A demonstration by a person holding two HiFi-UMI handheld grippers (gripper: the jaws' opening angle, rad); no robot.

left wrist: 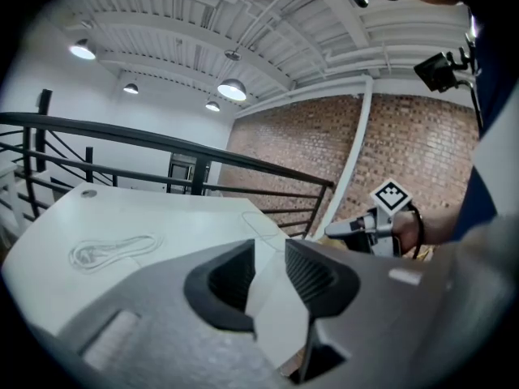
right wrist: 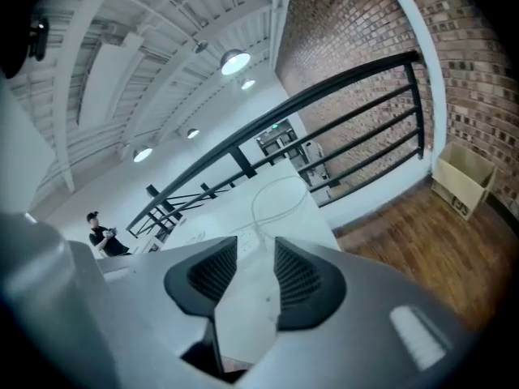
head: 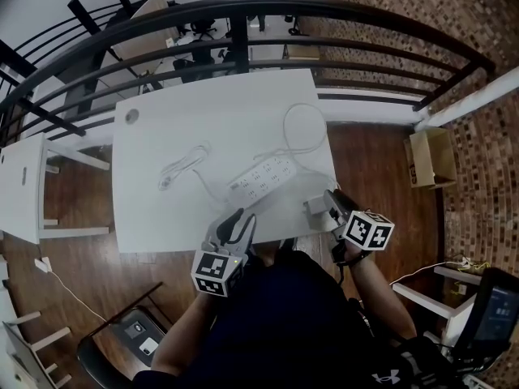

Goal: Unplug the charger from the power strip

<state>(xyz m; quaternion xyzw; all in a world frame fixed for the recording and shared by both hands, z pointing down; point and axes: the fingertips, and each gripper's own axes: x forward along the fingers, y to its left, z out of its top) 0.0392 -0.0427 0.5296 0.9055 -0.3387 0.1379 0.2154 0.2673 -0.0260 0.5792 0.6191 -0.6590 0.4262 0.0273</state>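
Our jaws stand apart on both grippers, with nothing between them. The left gripper point(head: 241, 217) and right gripper point(head: 318, 209) hover over the table's point(head: 154, 217) near edge. Just beyond them lies the power strip point(head: 263, 179), its cord point(head: 304, 128) looping farther back. A coiled cable point(head: 182, 167) lies apart to its left.
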